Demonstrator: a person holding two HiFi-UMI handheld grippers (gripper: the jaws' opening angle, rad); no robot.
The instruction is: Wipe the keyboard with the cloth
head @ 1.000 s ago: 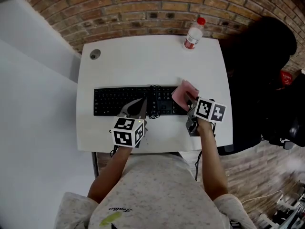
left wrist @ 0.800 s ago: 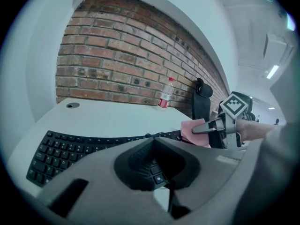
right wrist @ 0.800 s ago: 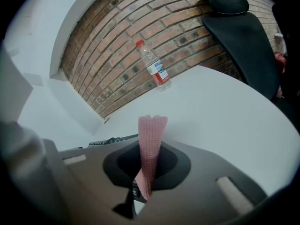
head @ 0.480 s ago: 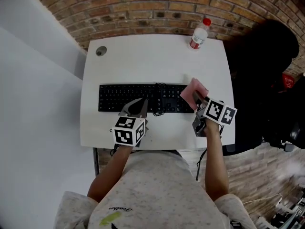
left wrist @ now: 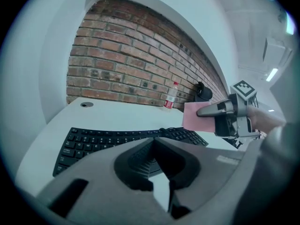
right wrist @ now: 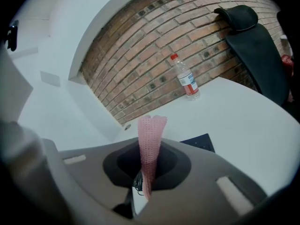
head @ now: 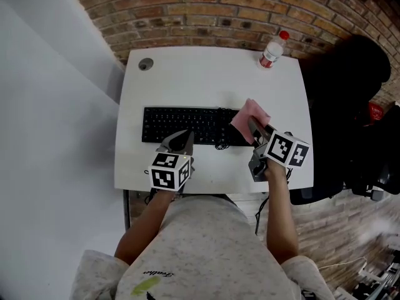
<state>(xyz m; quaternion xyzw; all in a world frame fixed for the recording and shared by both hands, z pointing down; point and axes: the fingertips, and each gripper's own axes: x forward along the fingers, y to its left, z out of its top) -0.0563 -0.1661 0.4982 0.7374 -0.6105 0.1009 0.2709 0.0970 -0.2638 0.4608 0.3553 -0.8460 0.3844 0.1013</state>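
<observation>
A black keyboard (head: pixel 187 125) lies across the middle of the white table (head: pixel 206 77). My right gripper (head: pixel 254 127) is shut on a pink cloth (head: pixel 250 116), which hangs over the keyboard's right end; contact with the keys cannot be told. In the right gripper view the cloth (right wrist: pixel 151 144) stands pinched edge-on between the jaws of that gripper (right wrist: pixel 148 172). My left gripper (head: pixel 185 136) is shut and holds nothing, its tips over the keyboard's front edge near the middle. The left gripper view shows the keyboard (left wrist: pixel 108 138) past my left gripper (left wrist: pixel 153 140), and the cloth (left wrist: pixel 197 116) in the right gripper (left wrist: pixel 206 111).
A plastic water bottle (head: pixel 272 50) with a red cap stands at the table's far right corner. A round cable hole (head: pixel 145 64) is at the far left. A brick wall (head: pixel 206 11) runs behind the table. A black chair (head: pixel 340 99) stands to the right.
The head view has swung, so the table sits farther right in the frame. The right gripper with the cloth has shifted slightly left along the keyboard's right end. The left gripper stays shut.
</observation>
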